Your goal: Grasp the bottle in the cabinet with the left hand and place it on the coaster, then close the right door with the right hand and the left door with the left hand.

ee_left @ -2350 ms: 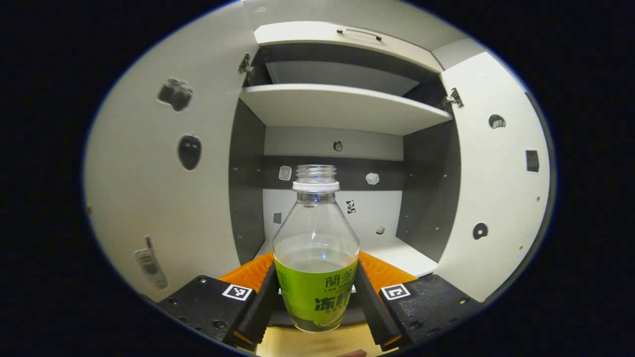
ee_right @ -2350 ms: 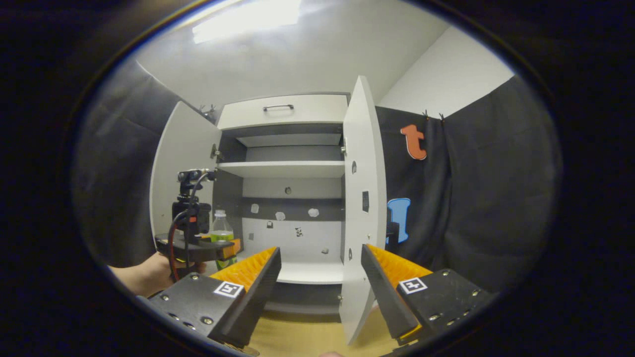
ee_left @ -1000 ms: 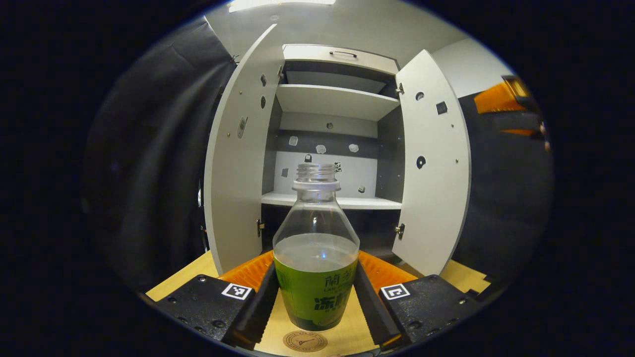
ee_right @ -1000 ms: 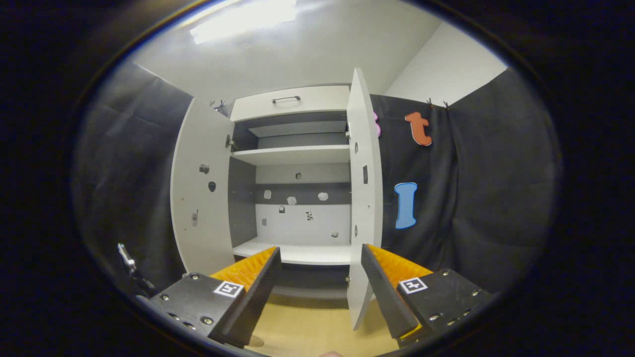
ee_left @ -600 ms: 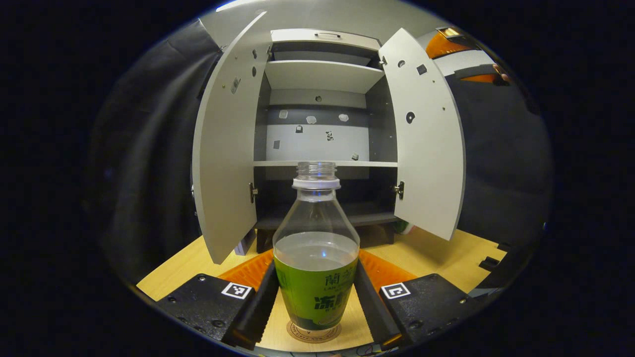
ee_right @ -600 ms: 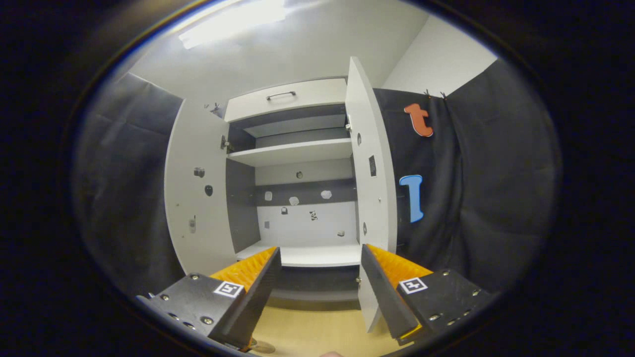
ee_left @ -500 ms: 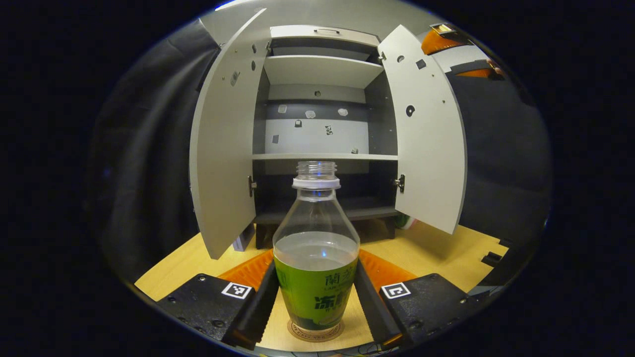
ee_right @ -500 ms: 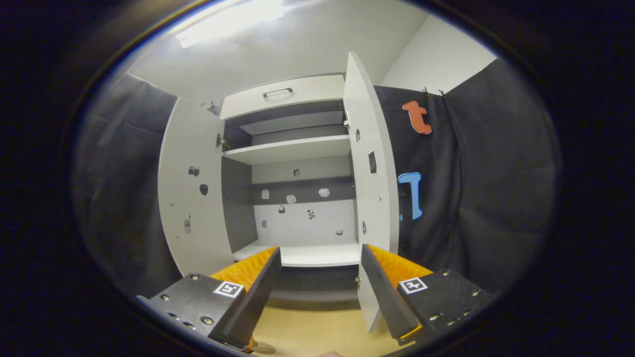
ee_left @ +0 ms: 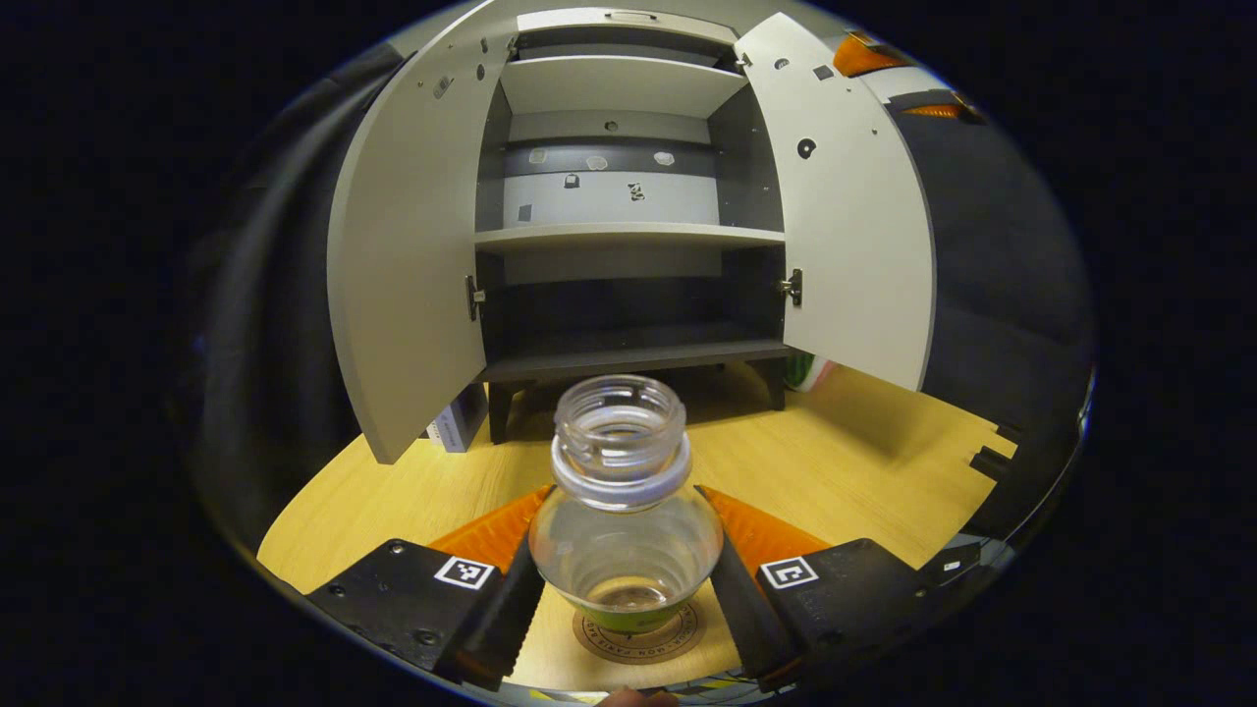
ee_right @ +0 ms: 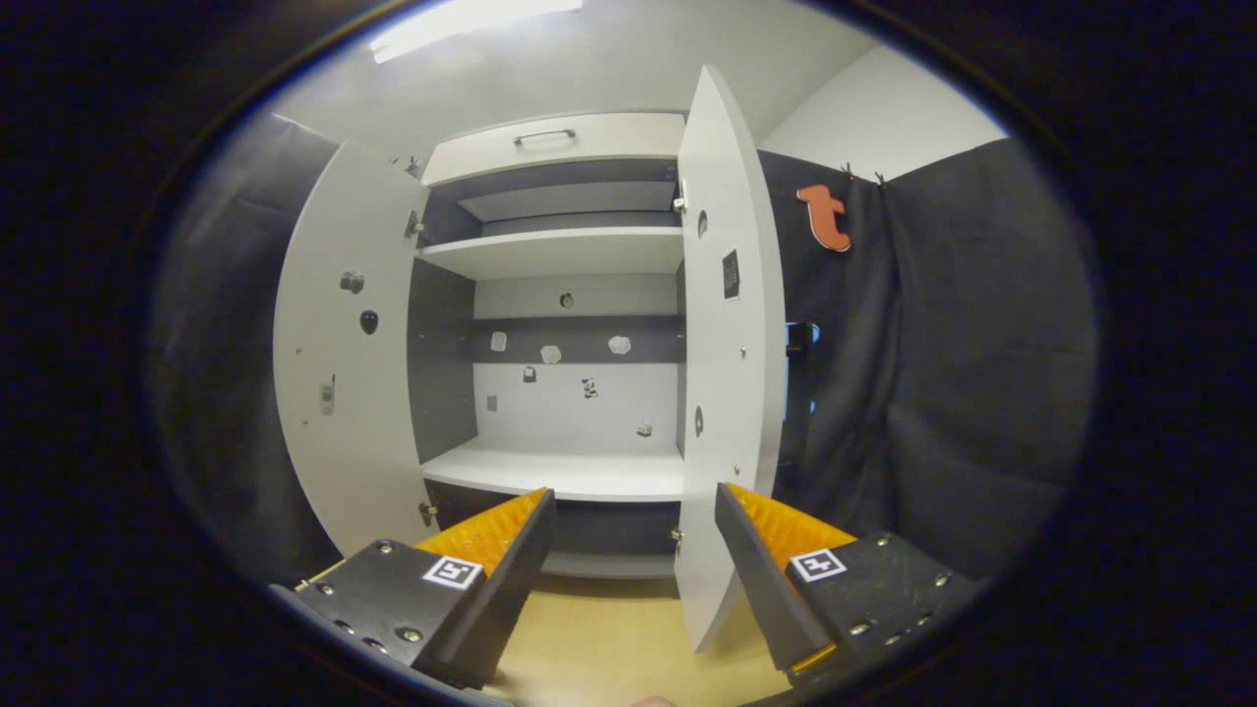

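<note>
The cabinet (ee_left: 628, 211) stands on the wooden table (ee_left: 864, 462) with both doors swung open. In the left gripper view the left door (ee_left: 408, 255) hangs to the left and the right door (ee_left: 849, 226) to the right, and the shelf (ee_left: 628, 236) between them is bare. Small dark stickers are on the back wall of the cabinet and on the inner faces of the doors. In the right gripper view the same cabinet (ee_right: 560, 324) is seen from nearer, the right door (ee_right: 732, 344) stands almost edge-on in the middle of the picture, and the left door (ee_right: 344, 363) is wide open at the left.

The bottle (ee_left: 624, 511) is out of the cabinet. It is clear, has no cap, holds a little liquid and carries a green label low on its body. It stands upright on the round coaster (ee_left: 638, 633), which lies on the table in front of the cabinet.

The left gripper (ee_left: 626, 570) is around the bottle, one finger at each side of its body. The fingers are very close to the bottle, but I cannot tell if they press on it or are just beside it. The right gripper (ee_right: 635, 550) holds nothing; its fingers are spread apart, and the lower edge of the right door is seen between them, farther off.
</note>
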### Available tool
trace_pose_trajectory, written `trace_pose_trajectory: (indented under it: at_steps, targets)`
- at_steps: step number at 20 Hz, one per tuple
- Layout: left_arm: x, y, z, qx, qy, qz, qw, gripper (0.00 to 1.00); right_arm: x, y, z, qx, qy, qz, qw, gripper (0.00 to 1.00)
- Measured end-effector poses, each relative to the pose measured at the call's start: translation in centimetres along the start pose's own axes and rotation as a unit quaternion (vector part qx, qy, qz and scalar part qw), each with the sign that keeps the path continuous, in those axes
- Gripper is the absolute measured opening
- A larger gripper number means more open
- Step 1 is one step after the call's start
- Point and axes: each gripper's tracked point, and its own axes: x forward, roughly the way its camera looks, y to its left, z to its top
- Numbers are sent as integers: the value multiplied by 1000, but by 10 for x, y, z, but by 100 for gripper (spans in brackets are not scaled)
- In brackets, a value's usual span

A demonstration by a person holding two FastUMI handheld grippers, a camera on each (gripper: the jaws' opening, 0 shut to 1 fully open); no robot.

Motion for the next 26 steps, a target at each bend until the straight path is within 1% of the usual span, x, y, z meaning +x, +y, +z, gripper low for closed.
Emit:
trace_pose_trajectory:
  at_steps: [5, 10, 15, 19, 23, 26]
  targets:
    - [-2, -5, 6, 24, 5, -11, 1000, 83, -4, -26, -5, 9, 5, -22, 1000, 99]
    - [-6, -3, 9, 36, 16, -2, 999, 86, -13, -52, -10, 24, 6, -42, 999, 99]
    - [-24, -4, 34, 41, 6, -3, 999, 87, -28, -79, -12, 23, 0, -61, 998, 98]
    - [-45, -8, 80, 41, -16, -10, 999, 87, -40, -106, -10, 35, -10, -80, 996, 98]
    - [-68, -12, 149, 37, -58, -20, 997, 87, -43, -136, 0, 46, -26, -93, 994, 98]
    - [-86, -7, 201, 26, -88, -16, 996, 87, -37, -164, 6, 37, -31, -108, 993, 98]
